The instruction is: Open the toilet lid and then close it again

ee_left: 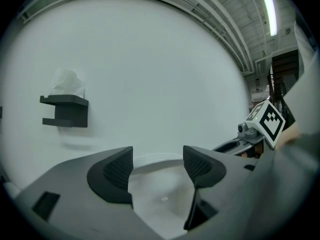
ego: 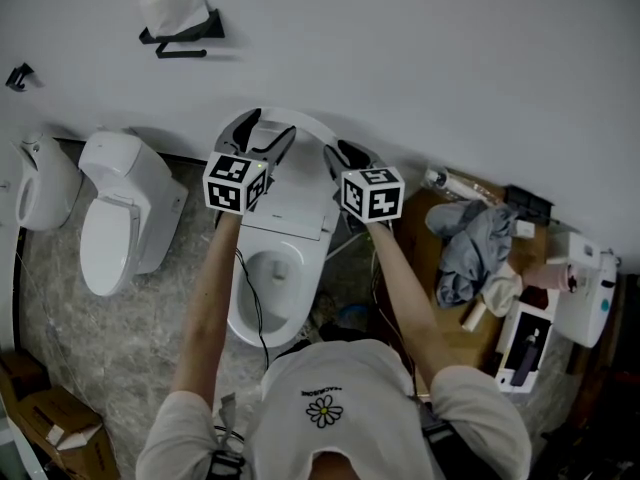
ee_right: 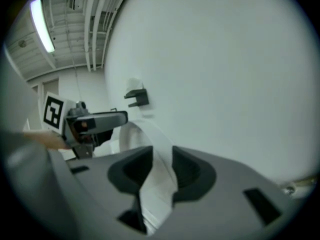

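Note:
The white toilet [ego: 270,288] stands against the wall with its lid [ego: 303,121] raised upright. My left gripper [ego: 265,130] is at the lid's upper left rim; in the left gripper view its jaws [ee_left: 157,166] stand apart, open, with the lid's white face [ee_left: 160,196] behind them. My right gripper [ego: 350,155] is at the lid's right rim. In the right gripper view its gripper [ee_right: 161,166] is shut on the lid's thin edge [ee_right: 156,139], which fills the gap between the pads. Each gripper shows in the other's view: the right gripper [ee_left: 250,134] and the left gripper [ee_right: 95,121].
A second toilet [ego: 120,208] stands to the left, and another fixture [ego: 40,183] further left. A black holder with paper [ego: 180,23] hangs on the wall. A wooden table [ego: 455,308] with a grey cloth [ego: 475,238] is at the right. Cardboard boxes [ego: 50,418] lie lower left.

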